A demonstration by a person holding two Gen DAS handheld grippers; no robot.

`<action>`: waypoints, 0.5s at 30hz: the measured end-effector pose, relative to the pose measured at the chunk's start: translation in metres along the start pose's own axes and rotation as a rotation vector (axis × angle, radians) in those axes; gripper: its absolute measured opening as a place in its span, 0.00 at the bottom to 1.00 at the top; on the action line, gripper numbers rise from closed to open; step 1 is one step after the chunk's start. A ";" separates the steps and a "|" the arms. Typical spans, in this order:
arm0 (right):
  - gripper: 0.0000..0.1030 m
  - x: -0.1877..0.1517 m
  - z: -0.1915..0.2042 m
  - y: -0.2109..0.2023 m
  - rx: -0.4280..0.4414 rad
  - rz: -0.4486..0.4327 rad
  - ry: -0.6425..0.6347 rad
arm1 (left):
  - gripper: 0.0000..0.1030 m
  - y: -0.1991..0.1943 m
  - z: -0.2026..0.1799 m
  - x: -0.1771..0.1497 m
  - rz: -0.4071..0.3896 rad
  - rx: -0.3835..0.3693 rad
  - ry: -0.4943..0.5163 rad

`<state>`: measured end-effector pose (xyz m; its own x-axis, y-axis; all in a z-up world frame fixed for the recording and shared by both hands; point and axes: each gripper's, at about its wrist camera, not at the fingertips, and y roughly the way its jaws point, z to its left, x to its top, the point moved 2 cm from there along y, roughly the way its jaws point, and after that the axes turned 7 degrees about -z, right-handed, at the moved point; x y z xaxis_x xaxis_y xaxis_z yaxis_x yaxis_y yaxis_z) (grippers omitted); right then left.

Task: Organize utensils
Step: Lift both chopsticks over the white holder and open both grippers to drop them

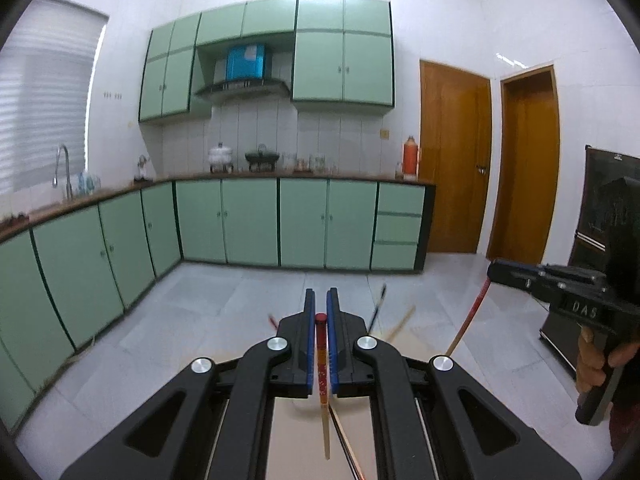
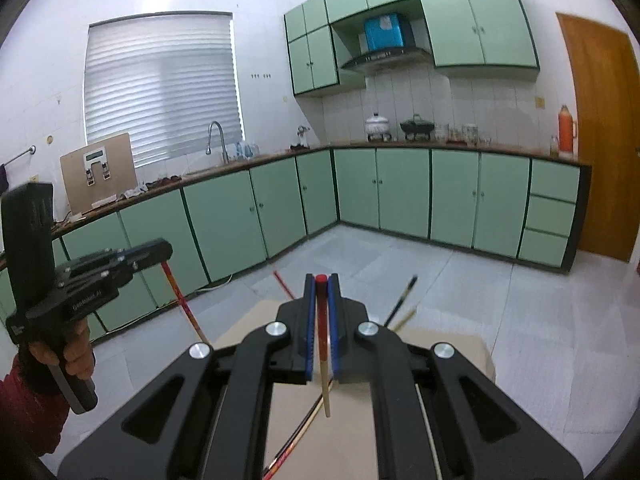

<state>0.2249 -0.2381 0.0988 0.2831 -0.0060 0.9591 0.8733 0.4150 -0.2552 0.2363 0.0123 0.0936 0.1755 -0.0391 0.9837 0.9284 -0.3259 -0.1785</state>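
Observation:
My left gripper [image 1: 320, 312] is shut on a red-topped chopstick [image 1: 322, 364] that hangs down between its blue pads, wooden tip low. My right gripper [image 2: 320, 286] is shut on another red-topped chopstick [image 2: 322, 344] the same way. Each gripper shows in the other's view: the right one [image 1: 496, 270] at the right edge with its chopstick [image 1: 468, 320], the left one [image 2: 166, 250] at the left with its chopstick [image 2: 182, 300]. More chopsticks, one dark [image 2: 400, 300] and one pale [image 1: 400, 322], stick up beyond the fingers, blurred. Loose chopsticks [image 2: 296, 440] lie on the tan surface [image 2: 352, 440] below.
Green base cabinets [image 1: 248, 220] run along the far wall and the left side under a brown counter with pots, a sink tap [image 2: 218, 140] and an orange flask [image 1: 410, 158]. Wooden doors [image 1: 456, 152] stand at the right. Pale floor tiles lie beyond the tan surface.

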 end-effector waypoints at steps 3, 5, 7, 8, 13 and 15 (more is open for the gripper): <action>0.05 0.015 -0.004 0.011 -0.004 -0.012 -0.012 | 0.05 0.010 0.000 0.022 -0.039 0.005 0.013; 0.05 0.023 -0.007 0.019 -0.006 -0.015 -0.014 | 0.05 0.020 0.001 0.035 -0.054 0.010 0.022; 0.05 0.029 -0.010 0.027 -0.008 -0.017 -0.013 | 0.05 0.035 0.003 0.048 -0.064 0.018 0.027; 0.05 0.032 -0.012 0.033 -0.013 -0.018 -0.016 | 0.05 0.041 0.003 0.052 -0.070 0.026 0.032; 0.05 0.043 -0.025 0.063 -0.046 -0.021 -0.019 | 0.05 0.080 0.007 0.071 -0.096 0.024 0.021; 0.05 0.045 -0.030 0.074 -0.056 -0.022 -0.016 | 0.05 0.098 0.007 0.073 -0.102 0.022 0.016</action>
<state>0.3138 -0.2352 0.1192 0.2574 -0.0003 0.9663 0.9003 0.3633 -0.2397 0.3418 -0.0159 0.1474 0.0748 -0.0216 0.9970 0.9482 -0.3080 -0.0778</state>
